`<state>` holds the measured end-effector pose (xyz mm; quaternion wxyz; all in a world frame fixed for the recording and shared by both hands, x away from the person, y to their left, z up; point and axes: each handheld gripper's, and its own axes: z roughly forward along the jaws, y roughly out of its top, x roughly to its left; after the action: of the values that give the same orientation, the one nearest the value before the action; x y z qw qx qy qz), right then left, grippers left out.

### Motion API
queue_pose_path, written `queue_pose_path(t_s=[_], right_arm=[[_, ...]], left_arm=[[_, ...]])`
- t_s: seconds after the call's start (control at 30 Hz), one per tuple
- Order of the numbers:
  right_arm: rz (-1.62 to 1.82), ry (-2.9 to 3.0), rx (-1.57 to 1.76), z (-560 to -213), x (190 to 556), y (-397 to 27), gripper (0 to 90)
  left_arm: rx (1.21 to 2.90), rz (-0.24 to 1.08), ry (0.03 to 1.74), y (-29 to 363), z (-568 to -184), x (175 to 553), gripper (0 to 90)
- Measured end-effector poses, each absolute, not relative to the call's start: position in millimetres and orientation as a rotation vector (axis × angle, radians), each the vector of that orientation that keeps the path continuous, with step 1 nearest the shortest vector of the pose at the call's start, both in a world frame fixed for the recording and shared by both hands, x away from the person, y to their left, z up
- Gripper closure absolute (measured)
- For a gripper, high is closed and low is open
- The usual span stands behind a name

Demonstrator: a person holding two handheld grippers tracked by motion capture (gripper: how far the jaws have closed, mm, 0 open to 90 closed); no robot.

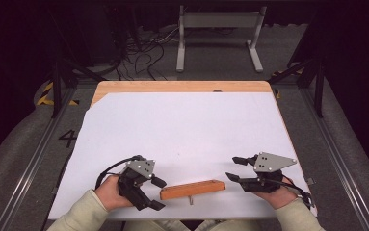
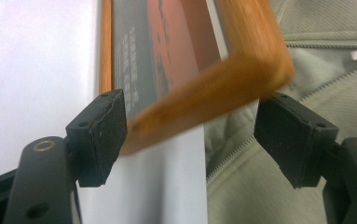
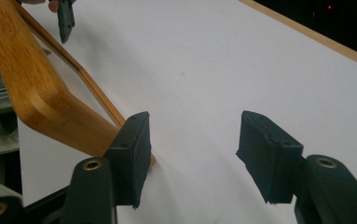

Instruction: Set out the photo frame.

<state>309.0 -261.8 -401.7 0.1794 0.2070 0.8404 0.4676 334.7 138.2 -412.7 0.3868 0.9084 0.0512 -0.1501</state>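
A wooden picture frame stands on its edge near the table's front, between the two grippers. My left gripper is at the frame's left end with its jaws wide. In the left gripper view the frame's rounded corner lies between the pads of my left gripper; it sits close to the left pad and well apart from the right one. My right gripper stands open just past the frame's right end. In the right gripper view the frame is off to the left of the right gripper's empty gap.
A white sheet covers most of the wooden table. The frame stands close to the front edge, by the person's sleeves. A grey metal stand and cables are on the floor beyond the table.
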Motion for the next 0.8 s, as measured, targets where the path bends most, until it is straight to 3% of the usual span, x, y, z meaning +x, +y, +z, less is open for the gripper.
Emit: queue_pose_path(t_s=[0.13,0.23,0.4,0.6,0.67,0.8], right_arm=[[1.283,2.427,0.598,-405.6,308.7,-261.4,56.4],[1.230,2.488,0.586,-409.4,306.9,-259.1,71.7],[1.169,2.609,0.585,-418.1,307.3,-256.4,85.2],[1.159,2.713,0.560,-428.6,307.4,-248.4,89.6],[1.150,2.749,0.561,-435.4,309.6,-244.7,89.8],[1.153,2.793,0.554,-444.8,312.6,-234.6,90.0]], left_arm=[[2.277,-0.395,0.158,150.6,-410.7,335.8,24.1],[2.236,-0.391,0.195,163.6,-407.7,339.2,23.8],[2.173,-0.334,0.244,178.0,-403.0,343.3,29.9],[2.126,-0.183,0.378,185.9,-400.0,348.5,37.5],[2.136,-0.072,0.514,187.5,-401.6,352.7,39.2],[2.090,-0.023,0.637,190.7,-405.8,360.4,39.8]])
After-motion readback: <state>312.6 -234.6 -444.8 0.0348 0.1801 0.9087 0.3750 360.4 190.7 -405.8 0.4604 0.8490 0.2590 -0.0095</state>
